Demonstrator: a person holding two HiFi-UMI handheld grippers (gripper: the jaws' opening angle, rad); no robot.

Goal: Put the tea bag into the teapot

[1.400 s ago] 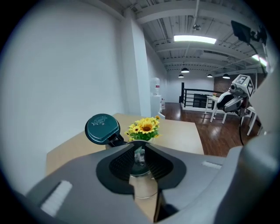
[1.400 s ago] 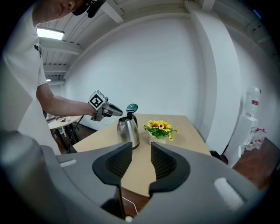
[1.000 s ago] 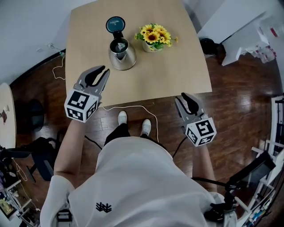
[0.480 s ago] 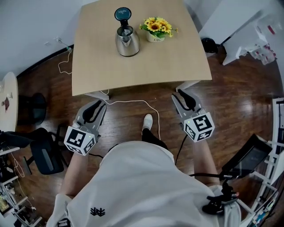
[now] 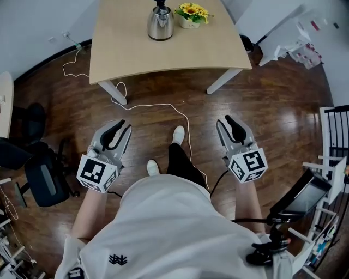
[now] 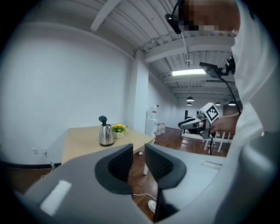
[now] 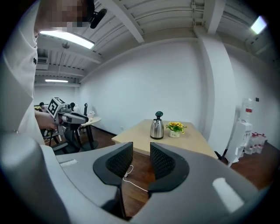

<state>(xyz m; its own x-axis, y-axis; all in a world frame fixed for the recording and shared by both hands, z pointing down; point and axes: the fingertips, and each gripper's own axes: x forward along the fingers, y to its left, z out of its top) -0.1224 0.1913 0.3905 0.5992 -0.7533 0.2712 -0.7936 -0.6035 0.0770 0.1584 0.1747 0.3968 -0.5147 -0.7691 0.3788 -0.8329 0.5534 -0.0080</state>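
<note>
- We see the teapot (image 5: 160, 22) upright at the far end of the table (image 5: 136, 54), long axis vertical, just beside the flowers (image 5: 192, 12).
- Left gripper (image 5: 124, 126) and right gripper (image 5: 223, 121) sit level over the floor (image 5: 278, 114), well short of the table, pointing toward it.
- Both pairs of jaws are slightly apart with nothing between them.

Head camera looks steeply down; all three views share the table (image 5: 163, 60).
</note>
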